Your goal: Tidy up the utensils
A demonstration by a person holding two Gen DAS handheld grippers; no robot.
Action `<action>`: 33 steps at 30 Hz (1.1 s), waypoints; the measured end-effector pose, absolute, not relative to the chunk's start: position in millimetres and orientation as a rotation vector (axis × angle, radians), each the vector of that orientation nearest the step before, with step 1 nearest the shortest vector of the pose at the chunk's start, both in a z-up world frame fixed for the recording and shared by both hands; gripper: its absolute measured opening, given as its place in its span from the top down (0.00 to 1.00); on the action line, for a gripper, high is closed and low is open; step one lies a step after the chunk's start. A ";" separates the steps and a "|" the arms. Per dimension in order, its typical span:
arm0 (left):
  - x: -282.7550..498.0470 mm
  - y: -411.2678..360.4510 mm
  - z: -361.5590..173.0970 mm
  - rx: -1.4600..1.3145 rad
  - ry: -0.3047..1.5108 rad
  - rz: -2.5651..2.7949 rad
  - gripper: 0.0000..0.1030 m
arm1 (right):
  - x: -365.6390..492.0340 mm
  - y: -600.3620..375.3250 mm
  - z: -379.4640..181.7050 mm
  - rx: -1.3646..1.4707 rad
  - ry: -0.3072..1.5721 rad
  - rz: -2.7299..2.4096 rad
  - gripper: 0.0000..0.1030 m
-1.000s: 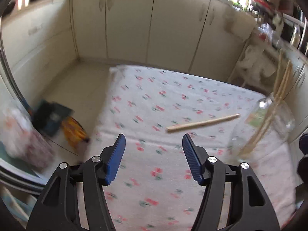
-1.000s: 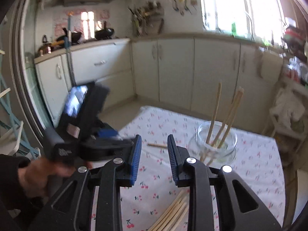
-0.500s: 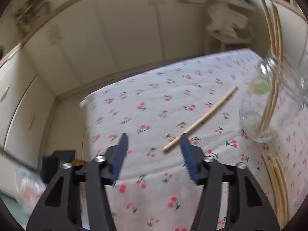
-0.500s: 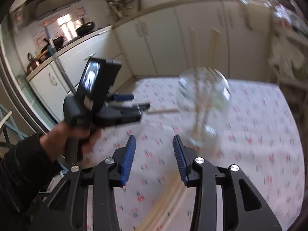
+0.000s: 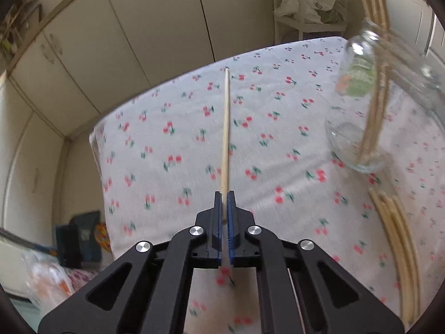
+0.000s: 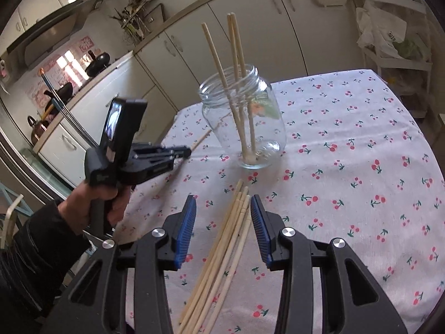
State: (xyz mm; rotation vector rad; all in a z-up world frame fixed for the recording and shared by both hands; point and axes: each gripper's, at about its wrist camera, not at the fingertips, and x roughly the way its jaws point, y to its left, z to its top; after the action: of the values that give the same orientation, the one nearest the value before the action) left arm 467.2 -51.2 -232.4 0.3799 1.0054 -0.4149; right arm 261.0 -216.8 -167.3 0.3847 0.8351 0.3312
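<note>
My left gripper [image 5: 224,194] is shut on the near end of a single wooden chopstick [image 5: 225,128], which points straight ahead over the cherry-print tablecloth [image 5: 167,144]. From the right wrist view the left gripper [image 6: 187,150] holds that chopstick [image 6: 201,139] left of the glass jar [image 6: 244,128]. The jar [image 5: 370,111] stands upright with three chopsticks [image 6: 236,64] leaning in it. My right gripper [image 6: 222,208] is open, its jaws either side of a bundle of several loose chopsticks [image 6: 222,253] lying on the cloth. That bundle also shows in the left wrist view [image 5: 400,250].
The table's left edge [image 5: 97,150] drops to the floor, where bags and a box [image 5: 78,239] lie. Cream cabinets [image 5: 139,27] run behind the table. A white rack with bags [image 6: 389,41] stands at the far right.
My left gripper has closed on the single chopstick, which now lines up with its fingers. My right gripper has dropped toward the loose bundle and opened wider.
</note>
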 end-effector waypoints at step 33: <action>304.0 -15.0 -223.6 0.084 1.273 -0.469 0.95 | 209.7 -236.3 -185.5 0.525 0.869 0.336 0.58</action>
State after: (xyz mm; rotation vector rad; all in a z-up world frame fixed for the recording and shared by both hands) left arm 304.0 -15.0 -223.6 0.0842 1.2729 -0.4686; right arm 209.7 -236.3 -185.5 0.5255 0.8694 0.3360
